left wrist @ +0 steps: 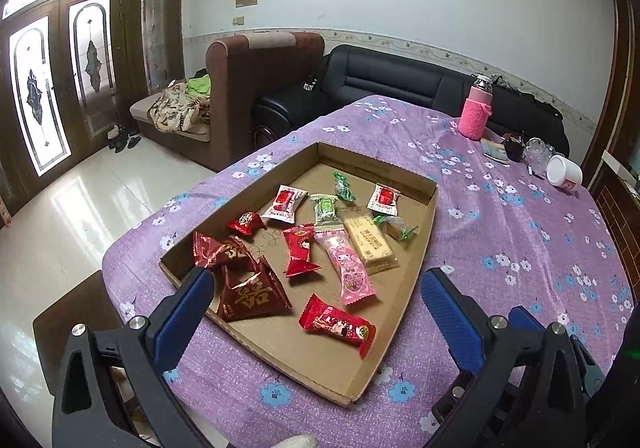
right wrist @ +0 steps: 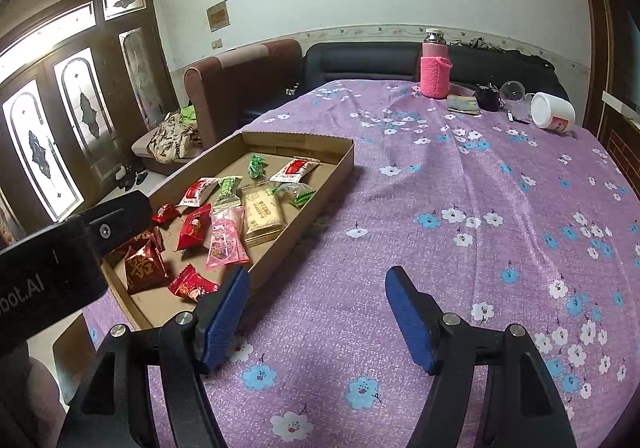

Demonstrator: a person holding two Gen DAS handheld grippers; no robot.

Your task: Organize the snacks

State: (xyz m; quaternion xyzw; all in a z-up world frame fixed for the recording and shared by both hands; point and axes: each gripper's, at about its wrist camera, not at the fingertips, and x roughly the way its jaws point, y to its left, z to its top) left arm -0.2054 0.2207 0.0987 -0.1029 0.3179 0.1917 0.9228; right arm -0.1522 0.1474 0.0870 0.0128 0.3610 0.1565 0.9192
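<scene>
A shallow cardboard tray (left wrist: 430,232) lies on the purple flowered tablecloth and holds several wrapped snacks: red packets (left wrist: 338,324), a dark red pyramid packet (left wrist: 254,294), a pink packet (left wrist: 348,268), a tan biscuit bar (left wrist: 370,242) and green candies (left wrist: 325,207). My left gripper (left wrist: 316,288) is open and empty, above the tray's near end. My right gripper (right wrist: 318,288) is open and empty over bare cloth, just right of the tray (right wrist: 316,203). The snacks (right wrist: 226,238) lie to its left.
A pink-sleeved bottle (right wrist: 434,67), a white jar on its side (right wrist: 554,113), a dark cup (right wrist: 490,97) and a glass (right wrist: 512,91) stand at the table's far right. Sofas stand behind the table. The left gripper's body (right wrist: 60,260) shows at the right wrist view's left.
</scene>
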